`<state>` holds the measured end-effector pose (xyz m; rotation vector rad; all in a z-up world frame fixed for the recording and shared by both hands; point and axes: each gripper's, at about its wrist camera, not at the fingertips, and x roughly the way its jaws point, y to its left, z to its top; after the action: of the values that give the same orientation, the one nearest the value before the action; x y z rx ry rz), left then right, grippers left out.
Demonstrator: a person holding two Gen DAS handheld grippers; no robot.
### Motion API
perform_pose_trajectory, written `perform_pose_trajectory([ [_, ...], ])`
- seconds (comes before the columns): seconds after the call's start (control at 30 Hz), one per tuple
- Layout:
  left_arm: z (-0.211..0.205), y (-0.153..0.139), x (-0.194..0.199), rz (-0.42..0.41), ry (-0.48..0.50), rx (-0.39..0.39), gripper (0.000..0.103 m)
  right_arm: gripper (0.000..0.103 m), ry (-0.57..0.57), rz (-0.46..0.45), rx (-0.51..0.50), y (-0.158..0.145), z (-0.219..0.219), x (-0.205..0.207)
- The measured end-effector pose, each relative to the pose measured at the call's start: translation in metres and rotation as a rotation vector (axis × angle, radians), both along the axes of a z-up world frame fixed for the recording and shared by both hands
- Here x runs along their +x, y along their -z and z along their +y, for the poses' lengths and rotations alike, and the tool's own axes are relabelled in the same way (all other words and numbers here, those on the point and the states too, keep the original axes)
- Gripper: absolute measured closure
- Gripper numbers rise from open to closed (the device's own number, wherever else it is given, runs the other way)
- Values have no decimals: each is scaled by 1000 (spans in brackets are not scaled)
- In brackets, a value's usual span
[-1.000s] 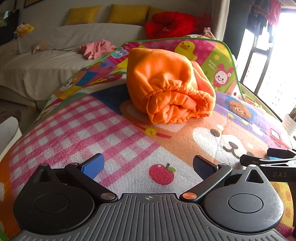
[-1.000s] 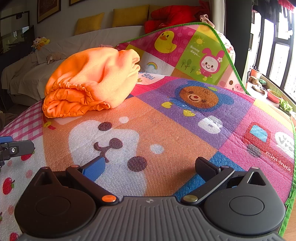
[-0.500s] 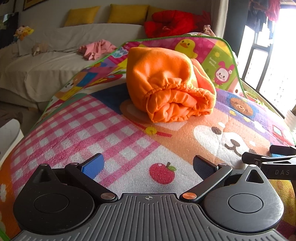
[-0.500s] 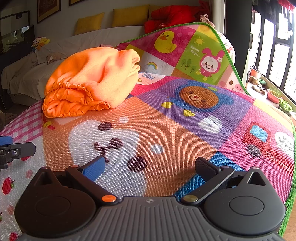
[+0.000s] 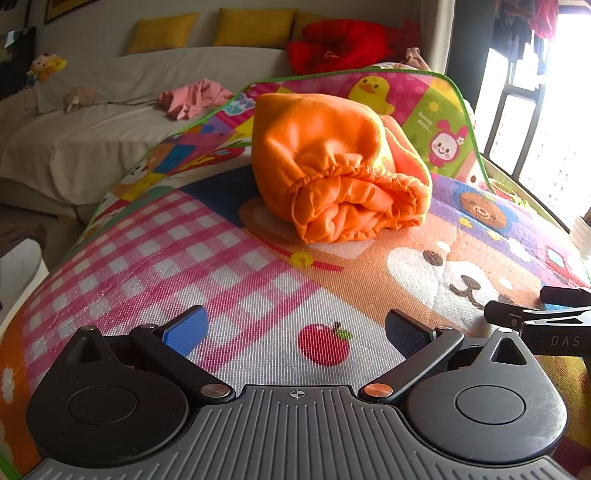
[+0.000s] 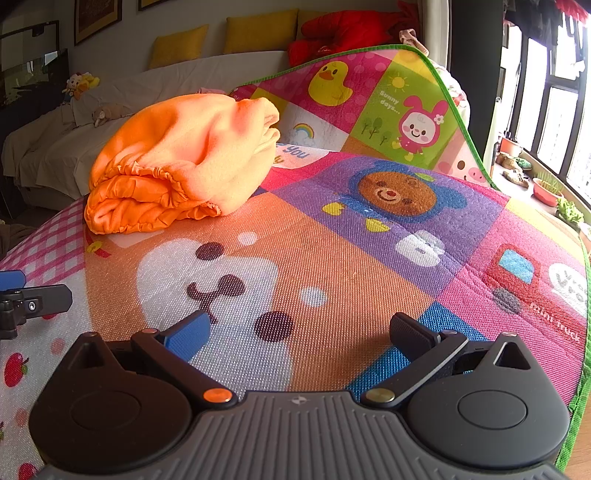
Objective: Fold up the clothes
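Left gripper (image 5: 295, 328) low over the play mat (image 5: 258, 295), fingers (image 5: 186, 328) spread wide with nothing between them but the printed apple (image 5: 323, 343). Right gripper (image 6: 299, 332) likewise low over the mat (image 6: 332, 266), fingers (image 6: 188, 334) parted and holding nothing, a printed bear face below and ahead of them. Orange garment (image 5: 340, 166) bundled into a folded heap on the mat, elastic-gathered edge facing the cameras, straight ahead of the left fingers and well apart from them. Same orange garment (image 6: 177, 162) ahead and to the left of the right fingers, also well apart, untouched by either pair. Right gripper's fingertip poking in at the right edge of the left view (image 5: 535, 321), just beside the left gripper's right finger; left gripper's tip at the left edge of the right view (image 6: 33, 302). Far end of the mat curled upward beyond the garment, showing a duck and a bunny. Behind it a sofa (image 5: 110, 110) draped in a pale cover, with yellow cushions (image 5: 255, 27), a red item (image 5: 340, 44) and a pink cloth (image 5: 192, 98) lying on the seat.
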<state>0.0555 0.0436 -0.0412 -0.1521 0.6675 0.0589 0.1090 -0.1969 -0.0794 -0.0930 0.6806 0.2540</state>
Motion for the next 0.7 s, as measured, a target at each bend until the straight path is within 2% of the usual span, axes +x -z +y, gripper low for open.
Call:
perform_pose_trajectory([
  [0.7,-2,0,-1,1,0,10,0,0,1,1,1,0,0,0],
])
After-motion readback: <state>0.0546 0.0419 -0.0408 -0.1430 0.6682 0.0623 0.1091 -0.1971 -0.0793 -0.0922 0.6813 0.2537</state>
